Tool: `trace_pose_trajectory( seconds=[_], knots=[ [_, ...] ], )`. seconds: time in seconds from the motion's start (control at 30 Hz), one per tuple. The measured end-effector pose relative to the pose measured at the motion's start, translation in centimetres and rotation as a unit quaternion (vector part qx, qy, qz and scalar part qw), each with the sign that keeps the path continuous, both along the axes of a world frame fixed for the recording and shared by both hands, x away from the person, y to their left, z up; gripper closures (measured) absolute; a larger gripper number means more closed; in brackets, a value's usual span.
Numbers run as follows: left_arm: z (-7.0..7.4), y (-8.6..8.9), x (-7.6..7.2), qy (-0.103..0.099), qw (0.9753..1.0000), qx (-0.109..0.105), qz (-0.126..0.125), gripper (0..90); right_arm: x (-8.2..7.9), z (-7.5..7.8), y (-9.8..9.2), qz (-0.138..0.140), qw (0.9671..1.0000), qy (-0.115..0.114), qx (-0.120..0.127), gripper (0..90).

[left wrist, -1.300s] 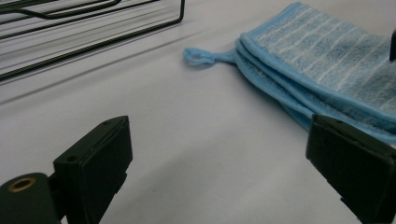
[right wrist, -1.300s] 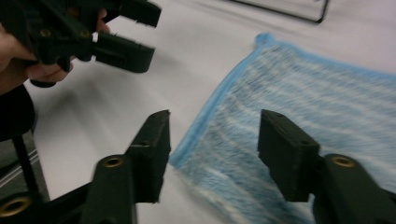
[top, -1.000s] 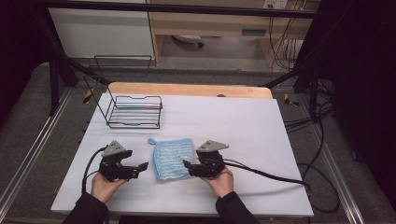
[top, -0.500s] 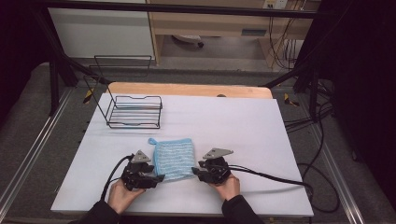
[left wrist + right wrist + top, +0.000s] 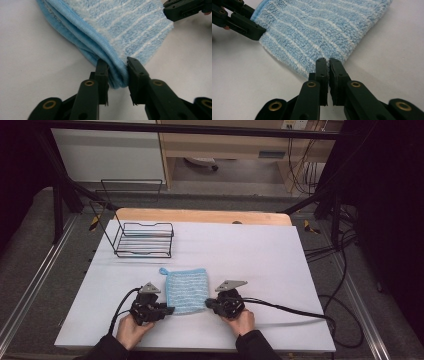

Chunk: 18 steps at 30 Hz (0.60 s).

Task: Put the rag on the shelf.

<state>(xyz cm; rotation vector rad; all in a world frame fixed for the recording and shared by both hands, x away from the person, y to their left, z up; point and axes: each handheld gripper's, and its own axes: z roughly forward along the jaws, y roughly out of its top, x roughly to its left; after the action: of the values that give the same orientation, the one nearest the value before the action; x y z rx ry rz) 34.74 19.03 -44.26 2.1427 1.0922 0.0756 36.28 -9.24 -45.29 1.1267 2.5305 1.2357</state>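
Blue striped cloth (image 5: 186,290) lies flat on white tabletop (image 5: 260,255), w/ its near corners at the two jaws. L gripper (image 5: 117,72): jaws part-open, folded cloth corner bunched between them, touching both. R gripper (image 5: 328,65): jaws nearly closed, pinching opposite corner's edge. Wire rack (image 5: 144,239) stands well beyond both.
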Motion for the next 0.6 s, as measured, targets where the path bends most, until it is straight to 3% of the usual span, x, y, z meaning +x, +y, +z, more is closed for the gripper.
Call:
trace_pose_trajectory(
  seconds=[0.23, 0.33, 0.47, 0.53, 0.6],
  knots=[
    [0.5, 0.6, 0.2, 0.006, 0.9999, -0.004, -0.008, 78.4, -0.6, 0.5, 0.1, -0.006, 0.9999, 0.001, 0.008, 87.9],
    [0.8, 1.3, 0.4, 0.006, 0.9998, 0.007, -0.016, 79.0, -1.4, 0.7, 0.6, -0.009, 0.9995, 0.017, 0.024, 87.7],
    [0.6, 1.8, 0.4, 0.004, 0.9997, 0.004, -0.024, 78.1, -2.0, 0.1, 1.2, -0.019, 0.9988, 0.028, 0.036, 85.6],
    [0.7, 1.7, 0.3, -0.007, 0.9995, 0.009, -0.03, 75.9, -2.0, 0.0, 1.1, -0.022, 0.999, 0.02, 0.033, 82.3],
    [1.0, 1.8, 0.1, -0.02, 0.9992, 0.015, -0.033, 67.7, -2.0, 0.4, 0.9, -0.023, 0.9994, 0.002, 0.026, 68.9]
  ],
)
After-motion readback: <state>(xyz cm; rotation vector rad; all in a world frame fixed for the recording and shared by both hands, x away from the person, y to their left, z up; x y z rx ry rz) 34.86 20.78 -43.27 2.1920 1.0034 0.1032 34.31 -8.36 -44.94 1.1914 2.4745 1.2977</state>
